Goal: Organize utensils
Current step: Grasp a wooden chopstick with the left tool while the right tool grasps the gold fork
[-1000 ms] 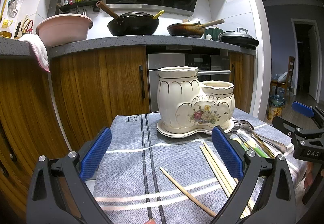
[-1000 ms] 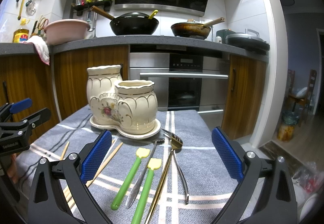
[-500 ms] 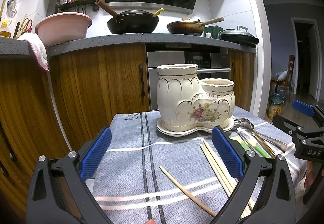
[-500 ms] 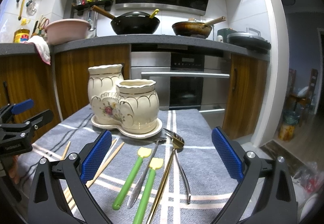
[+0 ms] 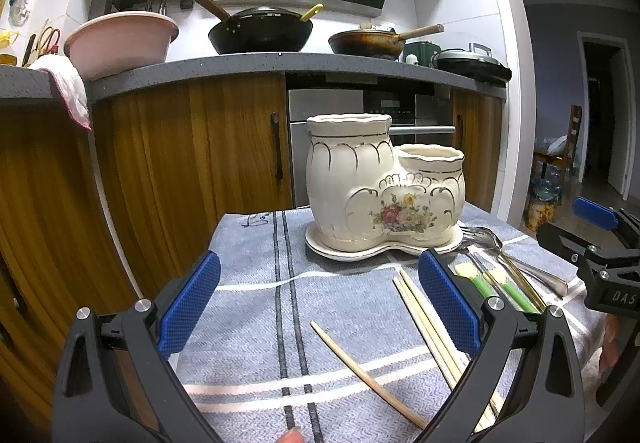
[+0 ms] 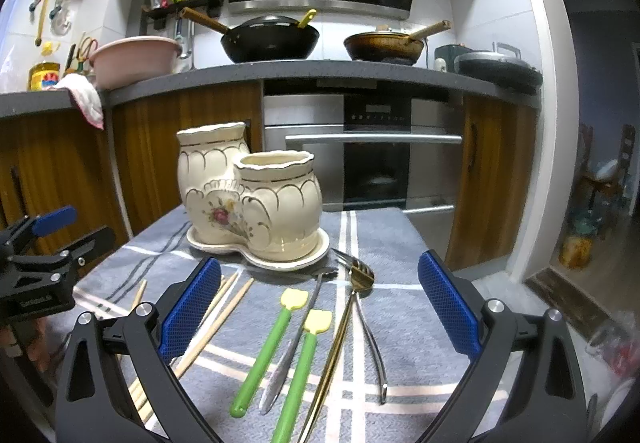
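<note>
Two hand-held grippers hover low over a table covered by a grey striped cloth (image 5: 248, 283), in a kitchen with wooden cabinets.

The left gripper (image 5: 320, 303) has its blue-padded jaws spread wide, holding nothing. Straight ahead of the jaws stands a cream ceramic utensil holder (image 5: 380, 195) with two joined pots — a taller one and a shorter one — on a matching saucer. Between the jaws, nearer the camera, a single wooden chopstick (image 5: 368, 375) lies at a slant. More chopsticks (image 5: 424, 315) lie just inside the right-hand jaw, partly hidden by it.

The right gripper (image 6: 320, 307) is also released, jaws wide apart and empty. Between its jaws lie two green-handled utensils with pale yellow heads (image 6: 280, 343), a silver utensil (image 6: 296, 339) between them, a gold spoon (image 6: 344, 323) and a silver fork (image 6: 368, 327), all pointing toward the holder, which stands ahead and left of centre. The gold spoon's bowl rests on the fork. Chopsticks lie beside and behind the left-hand jaw.

Each gripper appears at the edge of the other's view.
</note>
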### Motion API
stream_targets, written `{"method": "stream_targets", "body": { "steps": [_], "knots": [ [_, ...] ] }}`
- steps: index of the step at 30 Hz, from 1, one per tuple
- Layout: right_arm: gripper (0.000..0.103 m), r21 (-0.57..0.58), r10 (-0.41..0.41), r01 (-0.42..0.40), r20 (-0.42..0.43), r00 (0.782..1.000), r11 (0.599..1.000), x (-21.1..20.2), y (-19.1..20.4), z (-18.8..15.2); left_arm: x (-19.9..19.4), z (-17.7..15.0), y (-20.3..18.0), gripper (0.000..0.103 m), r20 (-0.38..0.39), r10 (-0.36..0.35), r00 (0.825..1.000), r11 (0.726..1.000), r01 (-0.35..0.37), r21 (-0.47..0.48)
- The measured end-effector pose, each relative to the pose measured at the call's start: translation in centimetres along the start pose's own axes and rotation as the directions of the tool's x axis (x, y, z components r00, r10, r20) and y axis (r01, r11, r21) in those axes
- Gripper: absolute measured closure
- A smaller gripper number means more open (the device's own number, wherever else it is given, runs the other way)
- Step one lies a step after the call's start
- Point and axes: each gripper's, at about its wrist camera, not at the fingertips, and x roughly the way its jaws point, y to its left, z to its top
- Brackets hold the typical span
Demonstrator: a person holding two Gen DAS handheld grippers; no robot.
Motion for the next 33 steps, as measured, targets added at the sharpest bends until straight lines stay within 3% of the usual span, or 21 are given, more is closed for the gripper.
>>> {"method": "stream_targets", "body": {
  "steps": [8, 13, 19, 26, 33],
  "knots": [
    [0.005, 0.062, 0.025, -0.022, -0.055, 0.998, 0.998, 0.7, -1.2, 0.3, 0.6, 0.3, 0.5, 0.005, -0.054, 0.0, 0.999, 1.0, -0.001, -0.011],
    [0.005, 0.095, 0.029, -0.02, -0.094, 0.995, 0.995, 1.3, -2.2, 0.3, 0.8, 0.7, 1.7, 0.005, -0.103, -0.04, 0.994, 0.997, 0.032, -0.07],
    [0.009, 0.097, 0.044, -0.029, -0.155, 0.987, 0.995, 1.8, -2.6, 0.3, 2.1, 0.1, 1.2, 0.006, -0.267, -0.076, 0.961, 0.996, 0.063, -0.058],
    [0.036, 0.055, 0.026, -0.012, -0.26, 0.965, 0.998, 3.1, -2.5, -0.4, 2.6, -1.3, -0.1, 0.019, -0.377, -0.09, 0.922, 0.996, 0.083, -0.036],
    [0.065, 0.074, 0.067, -0.044, -0.345, 0.936, 0.996, 4.5, -2.3, -1.1, 3.4, -2.5, -1.3, 0.048, -0.446, -0.085, 0.891, 0.996, 0.091, -0.007]
  ]
}}
